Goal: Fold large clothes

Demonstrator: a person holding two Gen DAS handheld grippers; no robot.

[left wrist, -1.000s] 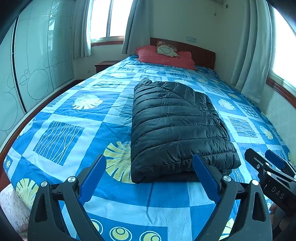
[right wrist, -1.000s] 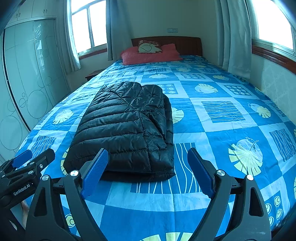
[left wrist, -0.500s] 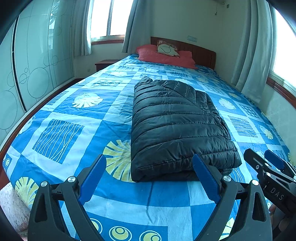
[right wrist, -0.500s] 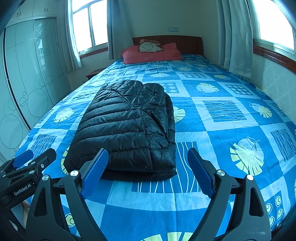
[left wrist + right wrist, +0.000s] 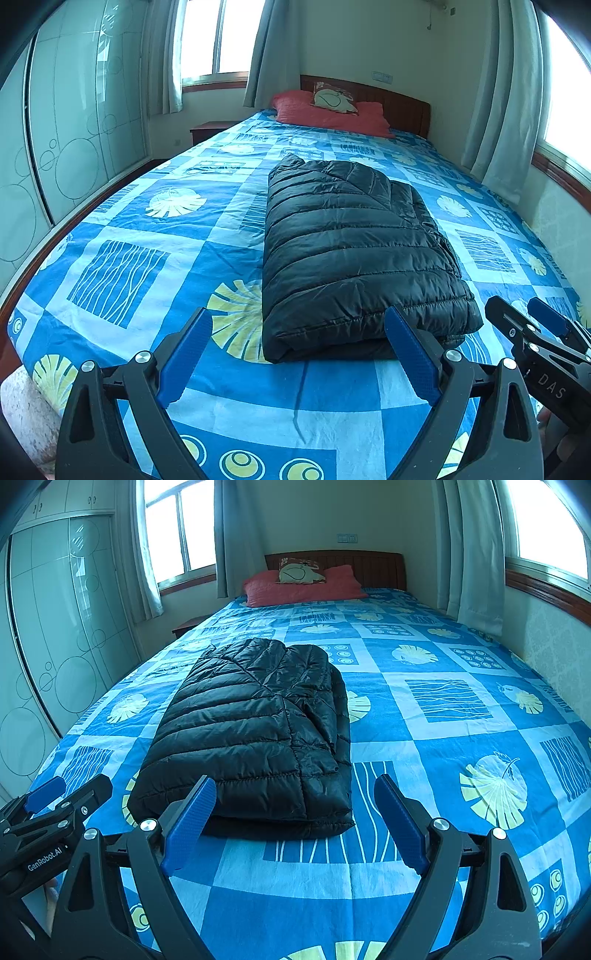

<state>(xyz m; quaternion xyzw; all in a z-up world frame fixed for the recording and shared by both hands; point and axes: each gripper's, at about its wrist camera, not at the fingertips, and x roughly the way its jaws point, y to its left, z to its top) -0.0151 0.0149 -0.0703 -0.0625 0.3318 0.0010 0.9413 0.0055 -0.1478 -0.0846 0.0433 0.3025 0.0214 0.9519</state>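
A black quilted puffer jacket (image 5: 354,254), folded into a long padded bundle, is seen lying on a bed covered by a blue patchwork sheet with pale leaf and circle prints (image 5: 155,251). In the left wrist view the jacket is placed at the centre of the frame, slightly to the right; in the right wrist view (image 5: 255,734) it is placed left of centre. Its near edge is set just beyond the fingertips of both tools.

The left gripper (image 5: 299,350), a black frame with blue ribbed pads, is shown at the bottom of its own view with the jaws spread wide and nothing between them; it is also seen at the lower left of the right wrist view (image 5: 70,792). The right gripper (image 5: 295,823) is likewise held with its jaws released and wide apart, empty, above the sheet, and its tip is seen at the lower right of the left wrist view (image 5: 524,317).

A red pillow (image 5: 303,585) with a small cream patterned cushion (image 5: 299,572) on it is set against a dark wooden headboard (image 5: 373,566) at the top centre. Grey curtains (image 5: 469,554) are hung at the right window.
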